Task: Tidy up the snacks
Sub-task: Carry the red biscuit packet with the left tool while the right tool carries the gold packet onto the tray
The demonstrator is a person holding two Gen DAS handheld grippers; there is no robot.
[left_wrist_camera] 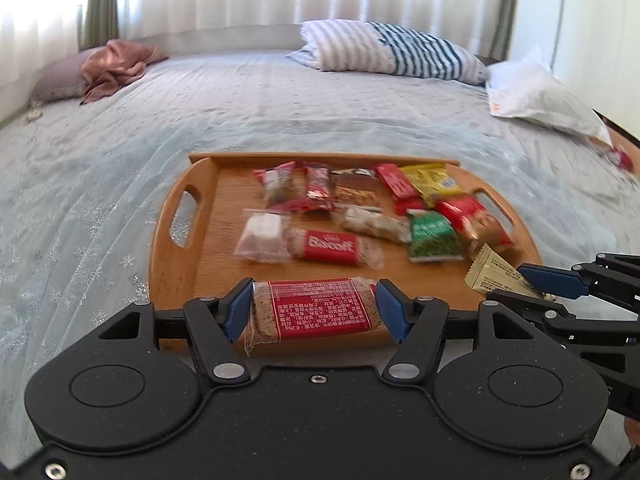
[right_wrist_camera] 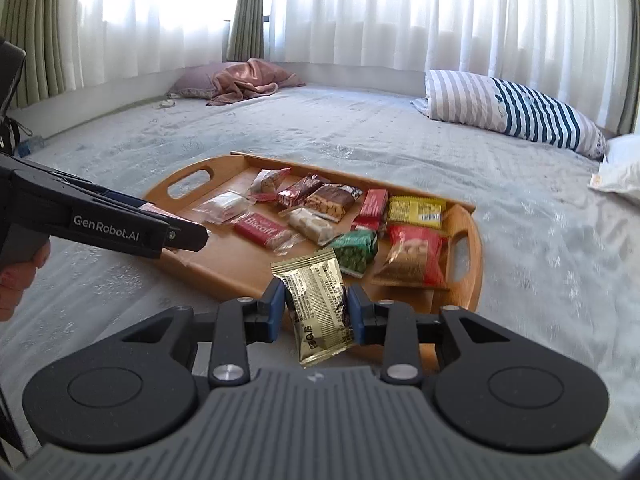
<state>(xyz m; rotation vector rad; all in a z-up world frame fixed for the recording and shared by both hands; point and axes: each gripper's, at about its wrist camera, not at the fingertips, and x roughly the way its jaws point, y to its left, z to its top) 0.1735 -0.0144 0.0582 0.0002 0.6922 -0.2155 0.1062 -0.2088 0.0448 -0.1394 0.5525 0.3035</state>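
Observation:
A wooden tray (left_wrist_camera: 224, 264) (right_wrist_camera: 224, 268) lies on the bed with several wrapped snacks in it, among them a red Biscoff pack (left_wrist_camera: 332, 245) (right_wrist_camera: 260, 227) and a green packet (left_wrist_camera: 434, 236) (right_wrist_camera: 356, 250). My left gripper (left_wrist_camera: 316, 312) is shut on a red-labelled biscuit bar (left_wrist_camera: 316, 308), held crosswise above the tray's near edge. My right gripper (right_wrist_camera: 316, 310) is shut on a gold foil packet (right_wrist_camera: 318, 304) (left_wrist_camera: 496, 276), lifted over the tray's near right part. In the right wrist view the left gripper (right_wrist_camera: 176, 236) enters from the left, a hand (right_wrist_camera: 20, 276) holding it.
The tray rests on a pale blue bedspread (left_wrist_camera: 100, 200). At the far side lie a striped pillow (left_wrist_camera: 392, 52) (right_wrist_camera: 516, 108), a white pillow (left_wrist_camera: 536, 100) and a pink cloth on a mauve pillow (left_wrist_camera: 116, 68) (right_wrist_camera: 240, 80). White curtains hang behind the bed.

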